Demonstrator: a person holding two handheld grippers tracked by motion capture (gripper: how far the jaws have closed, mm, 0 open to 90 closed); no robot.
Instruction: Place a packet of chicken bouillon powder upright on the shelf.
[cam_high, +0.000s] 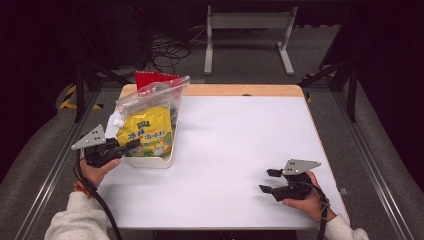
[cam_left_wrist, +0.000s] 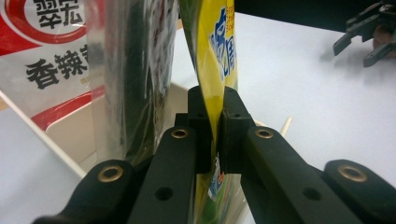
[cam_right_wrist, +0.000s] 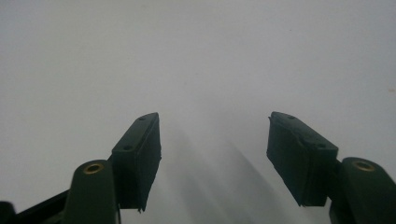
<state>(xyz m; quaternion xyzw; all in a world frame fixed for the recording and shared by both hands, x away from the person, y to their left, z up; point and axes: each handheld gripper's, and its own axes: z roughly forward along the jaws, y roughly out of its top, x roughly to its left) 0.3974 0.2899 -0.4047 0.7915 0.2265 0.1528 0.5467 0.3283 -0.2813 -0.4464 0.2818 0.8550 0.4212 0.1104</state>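
High view: left gripper (cam_high: 131, 146) clamps the yellow pouch (cam_high: 145, 131) over the white tray (cam_high: 150, 161) at left of frame.
Left gripper view has the jaws pinched on the pouch's thin edge, the pouch standing upright, long axis vertical, beside a clear zip bag (cam_left_wrist: 126, 74) and a red packet (cam_left_wrist: 42, 56). The tray lies directly below, so lowering looks like the next move. Right gripper (cam_high: 270, 181) rests well apart at lower right on the worktop (cam_high: 235, 150), jaws spread, holding nothing.
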